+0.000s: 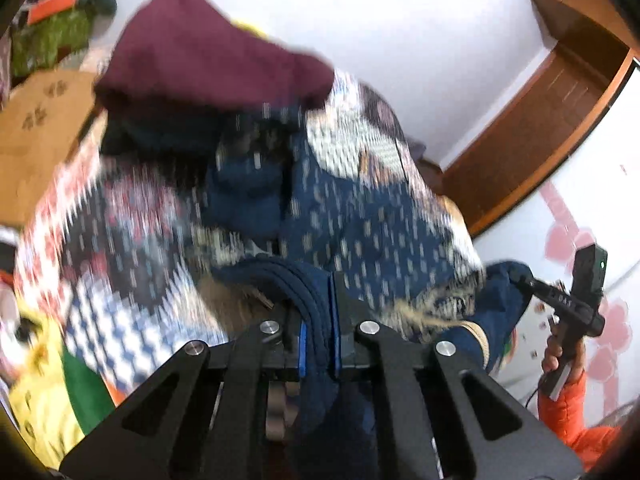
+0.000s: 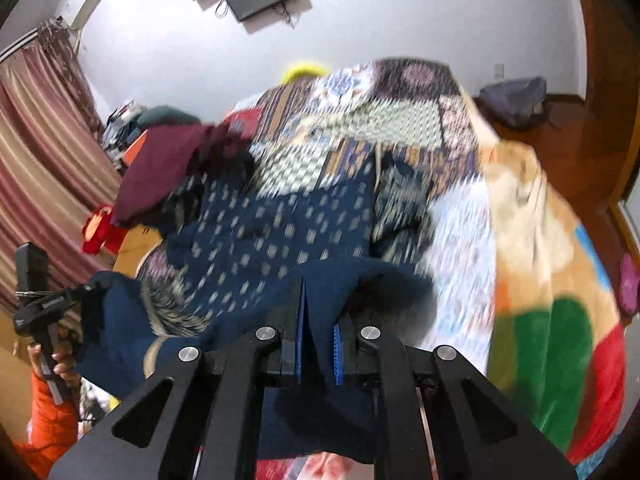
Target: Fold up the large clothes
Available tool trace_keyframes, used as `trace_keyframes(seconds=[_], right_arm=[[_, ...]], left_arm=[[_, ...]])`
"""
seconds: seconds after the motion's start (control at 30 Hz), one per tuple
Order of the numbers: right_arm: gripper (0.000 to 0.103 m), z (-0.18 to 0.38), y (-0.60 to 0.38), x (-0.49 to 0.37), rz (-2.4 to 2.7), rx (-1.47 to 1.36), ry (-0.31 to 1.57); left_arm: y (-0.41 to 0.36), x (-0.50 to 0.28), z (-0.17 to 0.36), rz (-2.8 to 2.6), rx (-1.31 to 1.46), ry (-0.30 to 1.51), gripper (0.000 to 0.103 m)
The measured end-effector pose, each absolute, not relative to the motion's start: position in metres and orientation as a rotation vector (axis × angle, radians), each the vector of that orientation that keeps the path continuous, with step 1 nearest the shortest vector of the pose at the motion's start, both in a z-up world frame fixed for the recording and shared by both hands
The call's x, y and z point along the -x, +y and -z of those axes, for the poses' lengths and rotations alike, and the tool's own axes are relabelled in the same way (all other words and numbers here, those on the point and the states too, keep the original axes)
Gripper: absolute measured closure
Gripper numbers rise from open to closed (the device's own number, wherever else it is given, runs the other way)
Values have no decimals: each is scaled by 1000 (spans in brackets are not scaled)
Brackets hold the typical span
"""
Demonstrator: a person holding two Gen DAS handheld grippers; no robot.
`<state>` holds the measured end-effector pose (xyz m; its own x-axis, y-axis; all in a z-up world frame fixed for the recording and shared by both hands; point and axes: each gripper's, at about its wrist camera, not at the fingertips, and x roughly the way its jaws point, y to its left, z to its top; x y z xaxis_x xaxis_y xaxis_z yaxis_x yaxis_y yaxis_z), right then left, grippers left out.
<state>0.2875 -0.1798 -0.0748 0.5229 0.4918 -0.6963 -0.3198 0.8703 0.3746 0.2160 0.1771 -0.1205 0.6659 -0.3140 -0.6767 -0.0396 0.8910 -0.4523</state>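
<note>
A large navy garment with small pale marks (image 1: 360,220) (image 2: 280,220) lies spread over a patchwork-covered bed. My left gripper (image 1: 318,320) is shut on a thick navy hem of this garment. My right gripper (image 2: 318,336) is shut on another navy edge of it. Each gripper shows in the other's view, the right at the right edge of the left wrist view (image 1: 520,276), the left at the lower left of the right wrist view (image 2: 90,286), each holding a corner with a fur-like trim (image 2: 168,304). Both views are motion-blurred.
A maroon garment (image 1: 208,52) (image 2: 160,164) lies at the bed's far left. A patchwork quilt (image 2: 360,120) covers the bed; a bright blanket (image 2: 552,280) lies at its right. A cardboard box (image 1: 36,132), a wooden door frame (image 1: 540,120) and striped curtains (image 2: 40,140) surround it.
</note>
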Motion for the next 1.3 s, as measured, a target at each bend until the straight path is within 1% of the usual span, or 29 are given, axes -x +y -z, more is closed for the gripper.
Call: trace_keyframes(seconds=[0.1, 0.17, 0.3, 0.4, 0.47, 0.57, 0.6, 0.63, 0.67, 0.7, 0.73, 0.77, 0.8, 0.83, 1.03, 1.3], right_arm=[[93, 82, -180, -314, -422, -189, 875], [93, 94, -182, -331, -415, -204, 894], [93, 121, -177, -353, -400, -194, 964], [91, 134, -177, -361, -382, -192, 1002], [89, 138, -179, -364, -383, -204, 1032], [87, 135, -183, -363, -391, -208, 1061], [85, 132, -184, -361, -389, -200, 1062], [81, 130, -184, -359, -387, -190, 1065], [80, 125, -185, -355, -380, -175, 1055], [76, 121, -186, -352, -374, -165, 1044], [70, 119, -186, -349, -368, -157, 1035], [65, 113, -187, -342, -360, -144, 1018], [57, 109, -188, -338, -356, -139, 1005], [54, 108, -188, -336, -355, -136, 995], [54, 107, -189, -315, -396, -126, 1009], [54, 133, -193, -306, -402, -162, 1099]], left_arm=[[195, -247, 115, 104, 481, 800, 95], [206, -273, 126, 40, 475, 815, 95], [221, -311, 170, -20, 512, 919, 94], [224, -329, 201, -58, 521, 1001, 94], [226, -334, 218, -63, 543, 1041, 91], [226, -333, 221, -68, 559, 1060, 86], [226, -332, 218, -68, 558, 1061, 83], [223, -328, 212, -60, 546, 1058, 73], [219, -325, 207, -56, 528, 1052, 59], [214, -320, 199, -61, 496, 1040, 53], [211, -315, 193, -65, 469, 1026, 47], [205, -309, 185, -63, 431, 1009, 46], [201, -305, 181, -56, 408, 1007, 45], [197, -301, 177, -45, 391, 1009, 45], [185, -281, 176, -24, 395, 1035, 44], [176, -260, 211, 12, 527, 1117, 44]])
